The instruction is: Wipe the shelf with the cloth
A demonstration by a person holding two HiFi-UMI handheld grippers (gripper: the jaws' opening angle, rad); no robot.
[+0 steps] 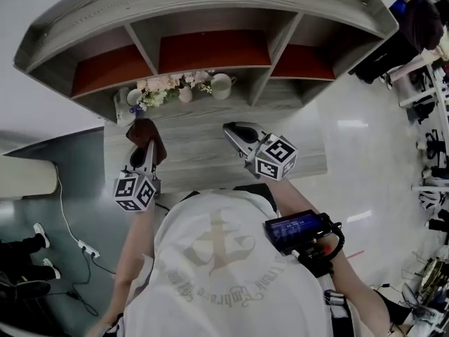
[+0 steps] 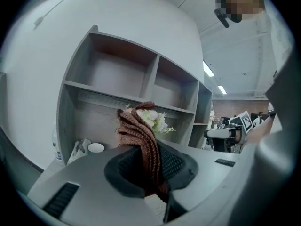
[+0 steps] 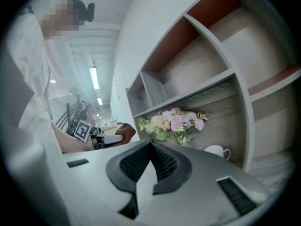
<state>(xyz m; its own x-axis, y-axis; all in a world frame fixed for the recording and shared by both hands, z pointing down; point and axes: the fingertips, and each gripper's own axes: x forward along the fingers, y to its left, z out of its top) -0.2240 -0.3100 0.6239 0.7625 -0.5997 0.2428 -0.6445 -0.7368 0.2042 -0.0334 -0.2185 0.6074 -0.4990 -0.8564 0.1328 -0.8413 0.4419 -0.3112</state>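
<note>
Shelf (image 1: 210, 2): grey wood, red-backed compartments. Left gripper (image 1: 149, 154): jaws clamped on the brown knitted cloth (image 2: 141, 135), which stands bunched above them, over the lower shelf board, near the flowers (image 1: 165, 88). Right gripper (image 3: 150, 147): jaws together, holding nothing.

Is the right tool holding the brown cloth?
No, the right tool is shut on nothing; the brown cloth sits clamped in the left tool.

White T-shirt (image 1: 231, 258) with faded anchor print; grey left gripper (image 1: 149, 149) and right gripper (image 1: 229, 128), 2 black-and-white marker cubes (image 1: 135, 192).
</note>
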